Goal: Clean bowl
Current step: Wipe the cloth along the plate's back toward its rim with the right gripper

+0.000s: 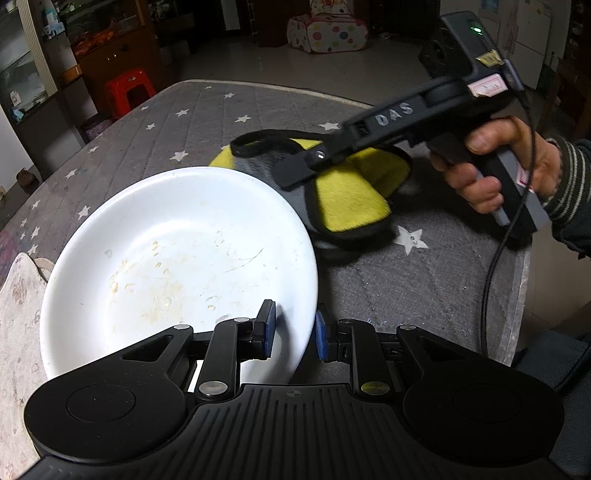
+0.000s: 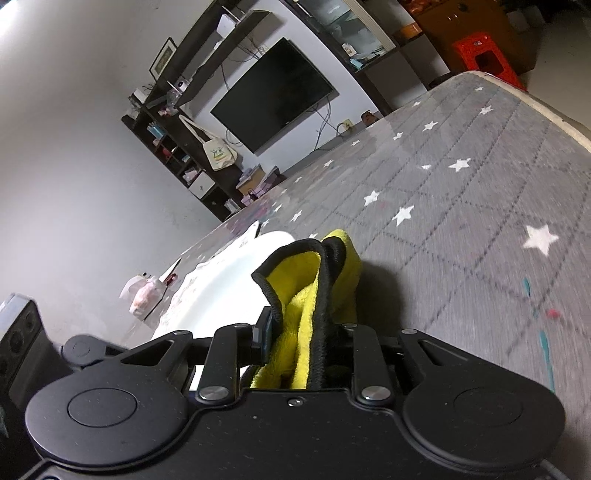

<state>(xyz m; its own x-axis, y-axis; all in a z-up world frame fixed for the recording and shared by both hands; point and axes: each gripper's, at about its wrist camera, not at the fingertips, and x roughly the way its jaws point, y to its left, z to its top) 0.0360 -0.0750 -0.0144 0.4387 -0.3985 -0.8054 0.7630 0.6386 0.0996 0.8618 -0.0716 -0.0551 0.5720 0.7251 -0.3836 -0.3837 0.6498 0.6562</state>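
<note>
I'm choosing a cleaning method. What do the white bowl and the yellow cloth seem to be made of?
The white bowl looks like glossy plastic or melamine, possibly glazed ceramic: smooth, thin rim, soft sheen, dried yellowish residue inside. The yellow cloth looks like plush microfibre with black stitched edging: fuzzy nap, soft folds where the right hand-held gripper pinches it.

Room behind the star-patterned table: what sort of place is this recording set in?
Most likely a home living room. A wall-mounted TV sits among dark shelving, a red plastic stool stands on the floor, and a polka-dot play tent sits at the back.
</note>
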